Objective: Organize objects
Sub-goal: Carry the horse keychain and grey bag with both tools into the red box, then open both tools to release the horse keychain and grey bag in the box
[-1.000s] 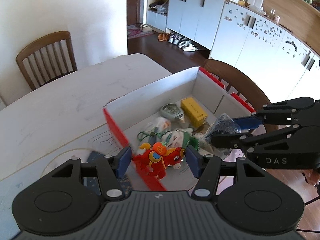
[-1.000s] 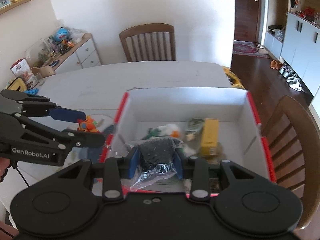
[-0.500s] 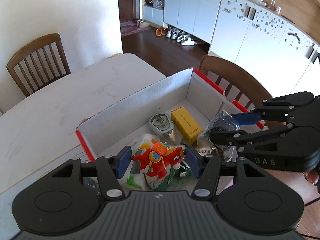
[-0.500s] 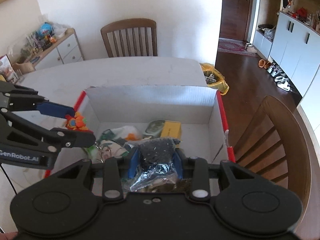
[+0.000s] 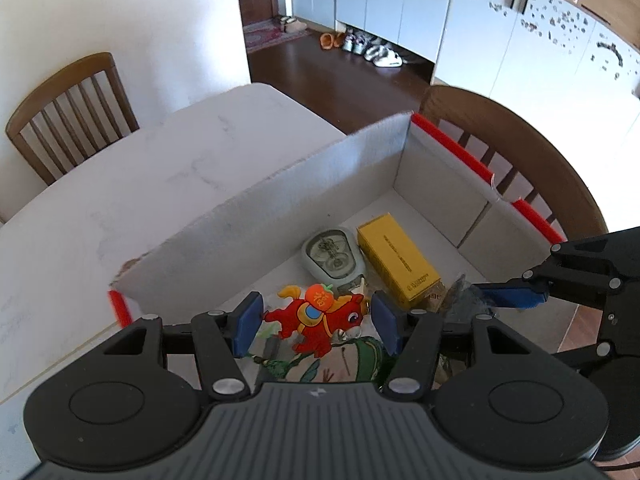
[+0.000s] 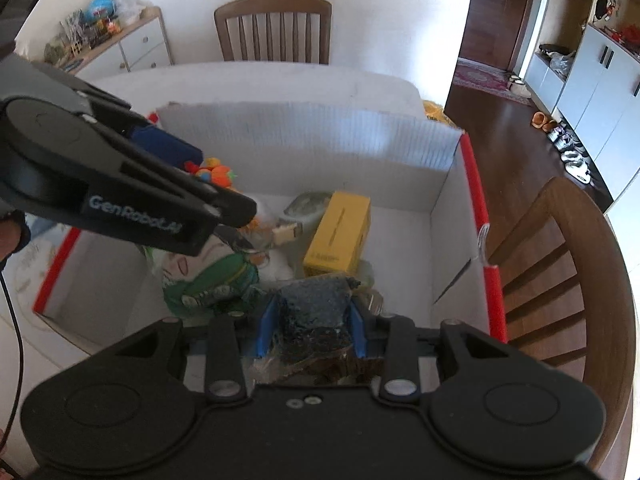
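Red and rubbery, the horse toy (image 5: 316, 322) sits pinched between the pads of the left gripper (image 5: 316, 322) above the box (image 5: 280, 204), over the green pouch (image 5: 352, 360) and near the tin (image 5: 332, 254) and yellow carton (image 5: 396, 264); let go this high, it could bounce off the pile. From the right wrist, the right gripper (image 6: 312, 328) is clamped narrow on a dark bag (image 6: 314, 306) low over the near edge, with the left gripper crossing close by, so the two could knock together, or the crinkly wrap could snag a pad on release.

The box (image 5: 344, 168) sits on the bench (image 5: 120, 200); inside, a carton (image 5: 396, 260) lies right of a tin (image 5: 332, 256), chairs (image 5: 68, 108) behind
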Demonstrator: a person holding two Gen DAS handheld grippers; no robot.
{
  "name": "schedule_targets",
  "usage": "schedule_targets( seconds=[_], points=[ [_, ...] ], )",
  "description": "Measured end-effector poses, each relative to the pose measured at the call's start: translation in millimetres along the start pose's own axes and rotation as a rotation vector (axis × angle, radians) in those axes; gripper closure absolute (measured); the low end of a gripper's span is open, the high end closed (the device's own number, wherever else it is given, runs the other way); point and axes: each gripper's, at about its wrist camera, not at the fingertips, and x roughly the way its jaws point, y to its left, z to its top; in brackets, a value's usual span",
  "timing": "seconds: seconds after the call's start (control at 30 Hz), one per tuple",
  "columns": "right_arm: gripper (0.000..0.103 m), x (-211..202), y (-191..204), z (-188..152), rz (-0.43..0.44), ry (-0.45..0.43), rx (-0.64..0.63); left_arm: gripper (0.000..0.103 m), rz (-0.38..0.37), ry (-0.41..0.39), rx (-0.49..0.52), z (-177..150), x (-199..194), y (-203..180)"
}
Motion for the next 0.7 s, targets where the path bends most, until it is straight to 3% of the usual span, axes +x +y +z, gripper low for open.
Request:
schedule_targets(
  seconds=[0.4,0.7],
  points=[
    [0.065,15.7,-4.9,-2.2,0.006,0.005,0.028,0.044,0.001,0.056,0.001,-10.0,28.4,-1.0],
    [0.057,5.7,-5.6,-4.7,0.025,-0.009,0.058,0.043,0.008,0.039,-0.007,-15.8,25.1,1.8]
  ],
)
